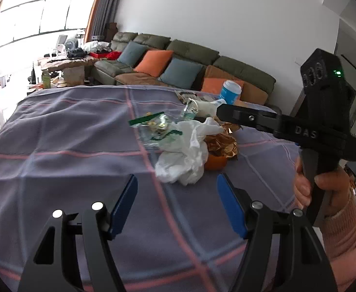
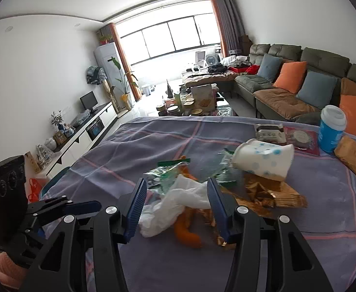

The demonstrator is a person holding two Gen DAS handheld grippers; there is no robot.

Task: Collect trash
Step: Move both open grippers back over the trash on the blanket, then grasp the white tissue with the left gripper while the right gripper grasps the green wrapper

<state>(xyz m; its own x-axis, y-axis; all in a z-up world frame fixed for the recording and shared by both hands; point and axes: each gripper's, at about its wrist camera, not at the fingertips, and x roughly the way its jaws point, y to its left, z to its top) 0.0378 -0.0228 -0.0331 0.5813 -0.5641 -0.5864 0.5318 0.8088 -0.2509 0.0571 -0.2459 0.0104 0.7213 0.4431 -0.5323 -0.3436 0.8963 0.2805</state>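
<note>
While both grippers gape empty, crumpled white plastic bag [image 2: 178,199] tops gold wrapper [image 2: 263,192].

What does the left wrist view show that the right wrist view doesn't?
Only the left wrist view shows the person's hand gripping the handle of the right hand-held gripper, and its pink sleeve.

Only the right wrist view shows the white spotted cup lying on its side, the brown packet near the table's far edge, and the TV cabinet along the wall.

Both show the crumpled white plastic bag, the gold wrapper, the upright blue cup, the checked tablecloth and the sofa.
</note>
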